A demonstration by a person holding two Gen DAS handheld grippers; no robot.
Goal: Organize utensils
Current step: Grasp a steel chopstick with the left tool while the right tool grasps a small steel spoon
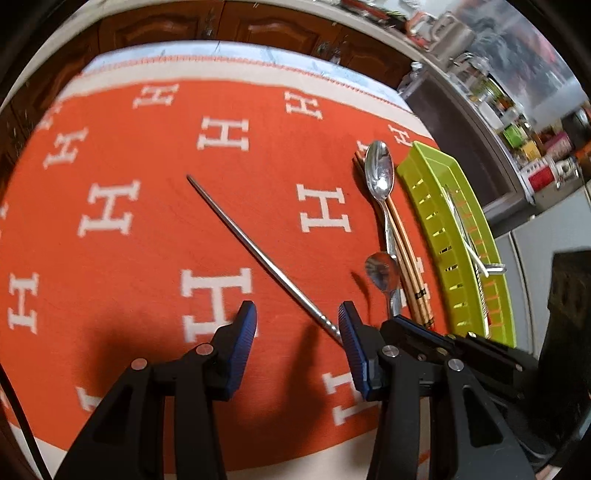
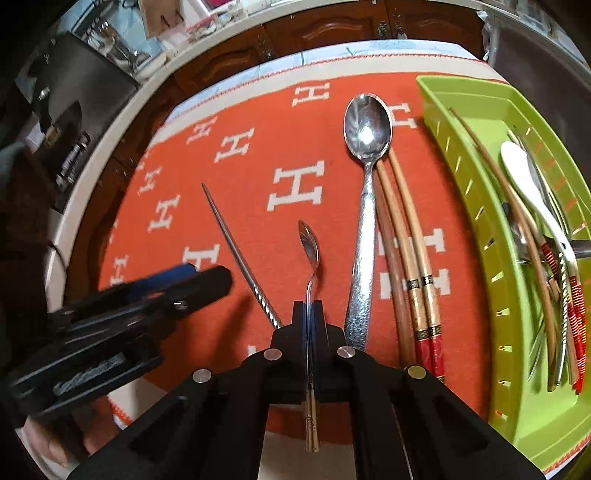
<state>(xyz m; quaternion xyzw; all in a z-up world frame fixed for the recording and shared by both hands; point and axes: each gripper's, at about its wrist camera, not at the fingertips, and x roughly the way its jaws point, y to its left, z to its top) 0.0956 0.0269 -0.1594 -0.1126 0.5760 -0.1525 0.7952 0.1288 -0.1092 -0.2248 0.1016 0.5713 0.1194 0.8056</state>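
My right gripper [image 2: 309,308] is shut on a small silver spoon [image 2: 309,247] with a gold handle end, held above the orange cloth; it also shows in the left wrist view [image 1: 382,271]. My left gripper [image 1: 297,321] is open over the near end of a single metal chopstick [image 1: 255,251], also in the right wrist view [image 2: 236,251]. A large silver spoon [image 2: 365,206] lies beside wooden chopsticks [image 2: 410,258]. The green tray [image 2: 517,332] on the right holds several utensils, among them a white spoon [image 2: 528,184].
An orange cloth with white H letters [image 1: 129,155] covers the table. Dark wooden cabinets [image 1: 258,26] stand behind it. A cluttered counter [image 1: 517,122] runs at the right. The left gripper's body [image 2: 110,321] sits at the left of the right wrist view.
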